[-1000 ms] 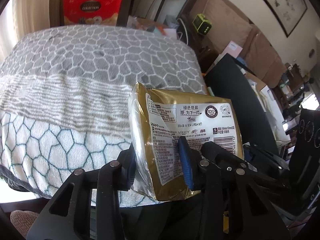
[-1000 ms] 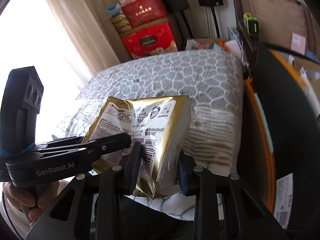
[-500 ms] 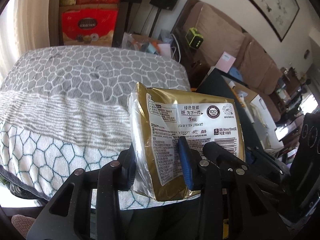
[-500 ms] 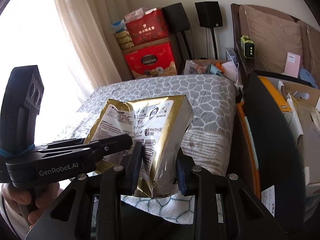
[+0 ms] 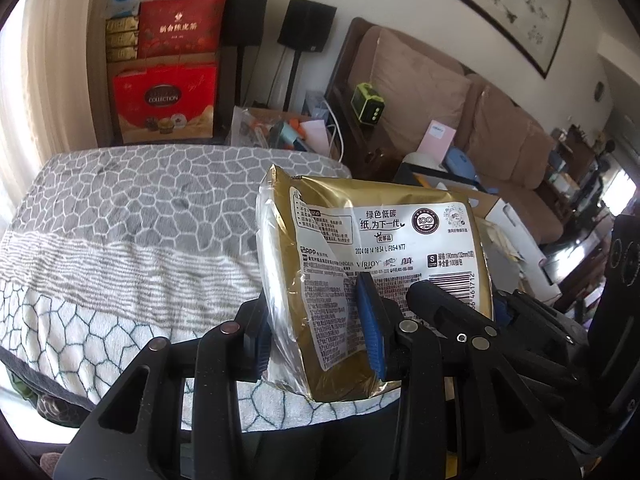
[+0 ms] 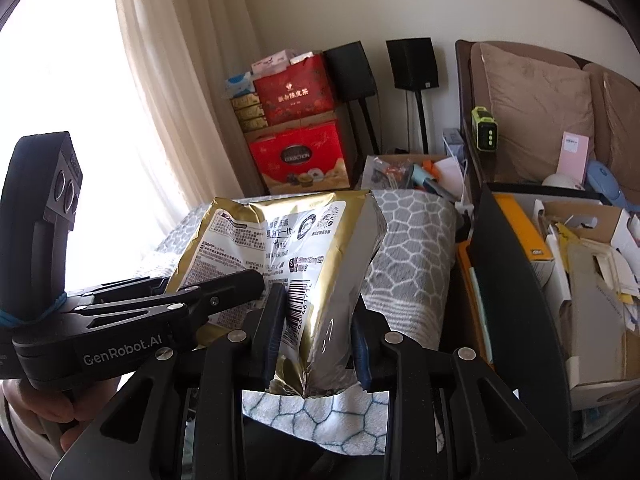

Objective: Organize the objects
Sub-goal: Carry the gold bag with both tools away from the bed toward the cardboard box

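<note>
Between the blue pads of the left gripper (image 5: 320, 330) sits one end of a gold tissue pack (image 5: 380, 276), squeezed narrow so that the foil wrinkles around the pads. At the pack's other end the right gripper (image 6: 316, 334) is clamped on it in the same way, its pads pressed into the white label and the silvery side. Both grippers carry the pack together, clear of the surface beneath it; the printed label with its barcode faces up toward the cameras.

From the right wrist view, the left gripper's black body reaches in from the left, and a hand (image 6: 60, 408) grips its handle at the lower left edge.

Just below and beyond the pack lies a blanket (image 5: 120, 232) with a grey and white honeycomb pattern, spread over a raised, rounded surface. Past the blanket's far edge stands a stack of red gift boxes (image 5: 166, 100) against the wall, beside a pale curtain (image 6: 180, 100), with two black speakers (image 5: 306, 26) on stands next to them. To the right of the grippers is an open cardboard box (image 6: 580, 248) crammed with papers, and beyond it a brown sofa (image 5: 460, 108) holding a small lime-green device (image 5: 368, 109) on its arm.
</note>
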### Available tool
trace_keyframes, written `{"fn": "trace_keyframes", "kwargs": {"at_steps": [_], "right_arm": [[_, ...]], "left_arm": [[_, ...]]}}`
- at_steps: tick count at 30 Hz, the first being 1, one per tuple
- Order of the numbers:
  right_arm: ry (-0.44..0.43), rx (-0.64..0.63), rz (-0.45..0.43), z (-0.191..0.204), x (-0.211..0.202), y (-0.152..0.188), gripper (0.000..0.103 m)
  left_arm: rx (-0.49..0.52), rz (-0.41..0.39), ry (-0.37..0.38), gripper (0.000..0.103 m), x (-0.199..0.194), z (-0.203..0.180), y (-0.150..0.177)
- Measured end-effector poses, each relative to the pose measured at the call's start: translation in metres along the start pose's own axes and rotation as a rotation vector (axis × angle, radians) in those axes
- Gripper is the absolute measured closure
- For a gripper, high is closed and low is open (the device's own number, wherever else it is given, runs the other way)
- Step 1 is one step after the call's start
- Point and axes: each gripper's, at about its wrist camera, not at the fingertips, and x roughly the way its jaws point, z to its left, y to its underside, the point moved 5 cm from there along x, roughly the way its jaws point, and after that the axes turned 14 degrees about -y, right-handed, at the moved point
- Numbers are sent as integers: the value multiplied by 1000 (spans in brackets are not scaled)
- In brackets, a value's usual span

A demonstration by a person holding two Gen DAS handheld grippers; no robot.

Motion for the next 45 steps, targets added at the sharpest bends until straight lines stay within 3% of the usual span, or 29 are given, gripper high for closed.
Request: {"fn": "trace_keyframes", "kwargs": {"at_steps": [45], "right_arm": [[38,29,-131,-14,-60,-28,73]], "left_arm": [[113,-100,33,68,-35,-50,-32]]}}
